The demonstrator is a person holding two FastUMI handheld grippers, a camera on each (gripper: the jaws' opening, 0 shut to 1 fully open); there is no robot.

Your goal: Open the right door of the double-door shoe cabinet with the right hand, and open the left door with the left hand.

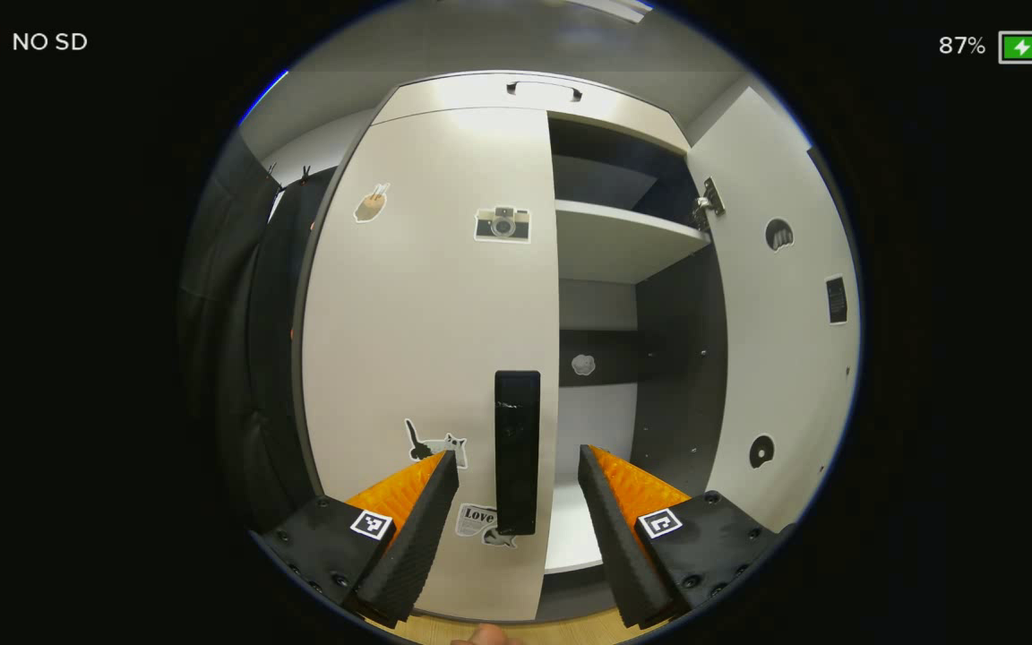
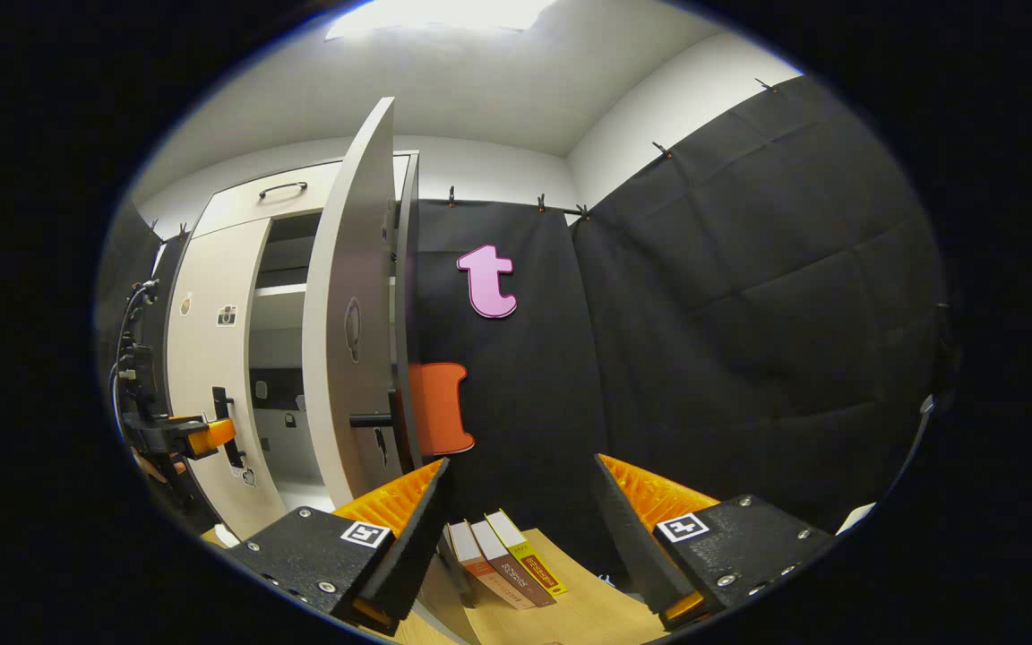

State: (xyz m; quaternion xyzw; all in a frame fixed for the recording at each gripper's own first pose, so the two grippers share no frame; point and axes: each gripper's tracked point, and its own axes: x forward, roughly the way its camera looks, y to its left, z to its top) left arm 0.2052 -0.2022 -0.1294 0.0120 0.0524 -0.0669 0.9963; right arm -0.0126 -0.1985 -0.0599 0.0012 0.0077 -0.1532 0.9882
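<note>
In the left gripper view, the left gripper (image 1: 518, 466) sat at the bottom of the frame, fingers spread, with the black handle (image 1: 517, 452) of the closed left door (image 1: 426, 340) between them, untouched. Right of centre, the cabinet (image 1: 632, 296) stood open; a white shelf (image 1: 623, 237) and the compartments below held no shoes. The right door (image 1: 785, 305) was swung out at the right edge.

In the right gripper view, the right gripper (image 2: 523, 497) was spread at the bottom, gripping nothing. The right door (image 2: 350, 331) stood open left of centre. Three books (image 2: 507, 560) leaned on the floor (image 2: 588, 609) between the fingers. The left gripper (image 2: 198, 436) showed at far left, near the left door's handle (image 2: 227, 430).
</note>
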